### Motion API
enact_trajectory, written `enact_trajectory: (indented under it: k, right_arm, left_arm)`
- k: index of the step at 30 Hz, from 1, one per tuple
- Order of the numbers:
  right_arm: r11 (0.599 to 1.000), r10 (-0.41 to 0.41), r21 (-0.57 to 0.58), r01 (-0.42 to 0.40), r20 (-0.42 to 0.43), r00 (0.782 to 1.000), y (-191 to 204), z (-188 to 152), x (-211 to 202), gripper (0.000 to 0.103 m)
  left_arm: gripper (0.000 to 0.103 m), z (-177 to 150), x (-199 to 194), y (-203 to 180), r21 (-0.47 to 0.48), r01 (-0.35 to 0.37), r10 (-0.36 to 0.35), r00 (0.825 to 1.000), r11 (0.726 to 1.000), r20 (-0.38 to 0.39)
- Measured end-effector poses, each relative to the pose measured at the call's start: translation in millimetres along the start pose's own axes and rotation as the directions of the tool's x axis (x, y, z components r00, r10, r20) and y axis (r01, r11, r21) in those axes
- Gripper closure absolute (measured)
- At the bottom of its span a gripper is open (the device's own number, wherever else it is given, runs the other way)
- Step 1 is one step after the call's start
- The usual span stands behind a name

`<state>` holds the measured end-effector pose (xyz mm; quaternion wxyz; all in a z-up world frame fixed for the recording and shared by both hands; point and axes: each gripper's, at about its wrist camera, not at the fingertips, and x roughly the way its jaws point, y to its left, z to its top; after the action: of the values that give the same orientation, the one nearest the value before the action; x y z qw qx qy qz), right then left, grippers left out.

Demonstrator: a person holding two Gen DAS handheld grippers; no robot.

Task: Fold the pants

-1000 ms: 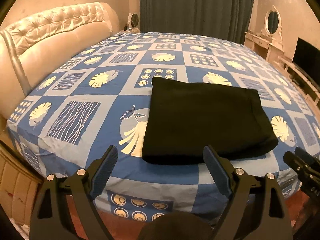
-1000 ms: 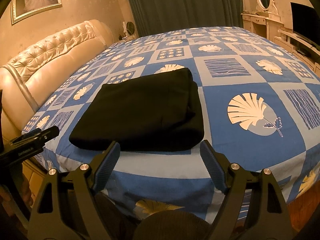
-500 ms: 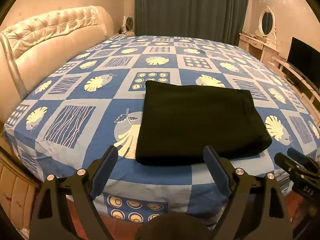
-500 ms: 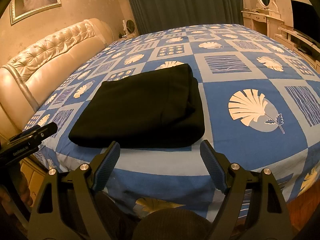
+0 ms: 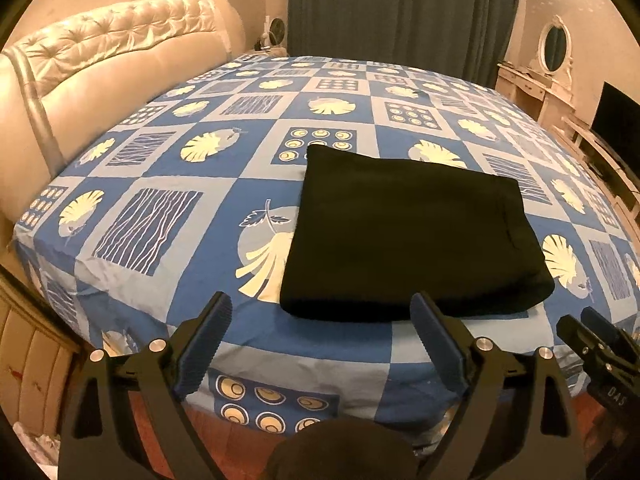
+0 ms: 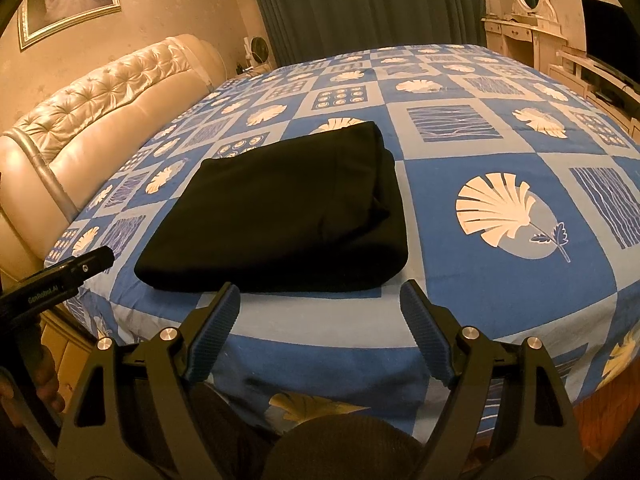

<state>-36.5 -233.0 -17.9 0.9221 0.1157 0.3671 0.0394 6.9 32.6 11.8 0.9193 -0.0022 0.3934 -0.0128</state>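
My left gripper (image 5: 322, 316) has its jaws spread wide and holds nothing, low in its frame off the bed's edge. My right gripper (image 6: 320, 306) is likewise spread and bare. Just beyond both, the black pants (image 5: 408, 236) lie folded in a flat rectangle on the blue patterned bedsheet (image 5: 160, 176), mid-frame. The tufted headboard (image 5: 100, 64) fills the upper left.

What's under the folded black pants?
The pants lie on the bed's blue patterned sheet, partly over a pale shell print. The sheet directly beneath them is covered.
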Motion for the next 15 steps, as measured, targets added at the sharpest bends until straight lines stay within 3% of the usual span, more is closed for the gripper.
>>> enact_trajectory:
  k: [3,15]
  right_arm:
    - [1.000,0.001,0.001,-0.001,-0.006,1.000,-2.4,-0.2,1.9,0.021]
    - [1.000,0.001,0.003,-0.001,-0.023,1.000,-3.1,-4.3,7.4,0.021]
  left_arm:
    - [0.013,-2.0,-0.2,-1.7,0.002,-0.081,0.081,0.997,0.997,-0.002]
    - [0.013,-1.6,2.3,-7.5,0.062,-0.063,0.065,0.997,0.996,-0.036]
